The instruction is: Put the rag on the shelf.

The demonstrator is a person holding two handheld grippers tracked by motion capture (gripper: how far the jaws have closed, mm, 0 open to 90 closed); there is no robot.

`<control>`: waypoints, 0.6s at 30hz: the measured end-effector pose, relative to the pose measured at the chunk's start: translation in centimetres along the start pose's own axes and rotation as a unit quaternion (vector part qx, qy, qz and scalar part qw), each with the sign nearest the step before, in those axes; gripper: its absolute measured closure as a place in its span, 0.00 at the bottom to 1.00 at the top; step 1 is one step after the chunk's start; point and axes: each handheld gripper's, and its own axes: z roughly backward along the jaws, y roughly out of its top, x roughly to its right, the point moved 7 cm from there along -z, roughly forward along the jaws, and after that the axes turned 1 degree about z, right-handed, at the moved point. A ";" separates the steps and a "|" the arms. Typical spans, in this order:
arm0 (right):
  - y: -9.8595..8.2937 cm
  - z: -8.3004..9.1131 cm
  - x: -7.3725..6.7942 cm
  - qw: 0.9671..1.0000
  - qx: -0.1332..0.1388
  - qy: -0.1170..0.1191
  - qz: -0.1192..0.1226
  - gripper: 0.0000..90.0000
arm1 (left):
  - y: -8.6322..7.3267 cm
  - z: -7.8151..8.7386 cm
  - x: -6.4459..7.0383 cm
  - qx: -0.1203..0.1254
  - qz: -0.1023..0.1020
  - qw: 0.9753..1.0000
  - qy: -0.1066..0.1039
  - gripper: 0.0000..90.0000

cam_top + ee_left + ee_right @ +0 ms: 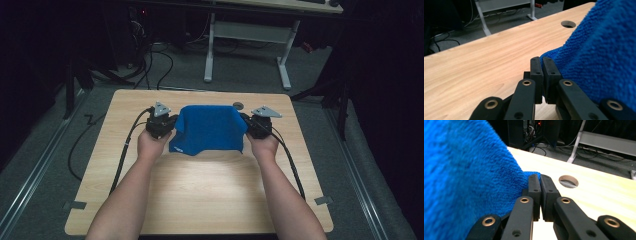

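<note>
- High view: fixed above the person's edge of the worktop (200, 190), facing forward and down; takes in the whole top, with floor and a desk frame beyond.
- Left gripper view: low and very close, looking along its own fingers (536, 67) across the wood toward the far edge.
- Right gripper view: likewise low and close, behind its own fingers (534, 185).
- Shared by all three: blue cloth (209, 127) and the round hole (238, 105) near the far edge.
</note>
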 end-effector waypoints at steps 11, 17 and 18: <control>-1.9 -0.4 -0.2 1.000 -0.018 -0.002 0.005 0.98 | -2.9 -0.4 0.4 -0.019 0.013 1.000 -0.012 0.97; -3.0 -0.5 -0.2 1.000 -0.030 -0.001 0.005 0.98 | -3.7 -0.5 0.3 -0.025 0.017 0.999 -0.017 0.97; -3.1 -0.5 -0.2 1.000 -0.030 -0.002 0.003 0.98 | -3.8 -0.5 0.3 -0.026 0.019 0.999 -0.017 0.97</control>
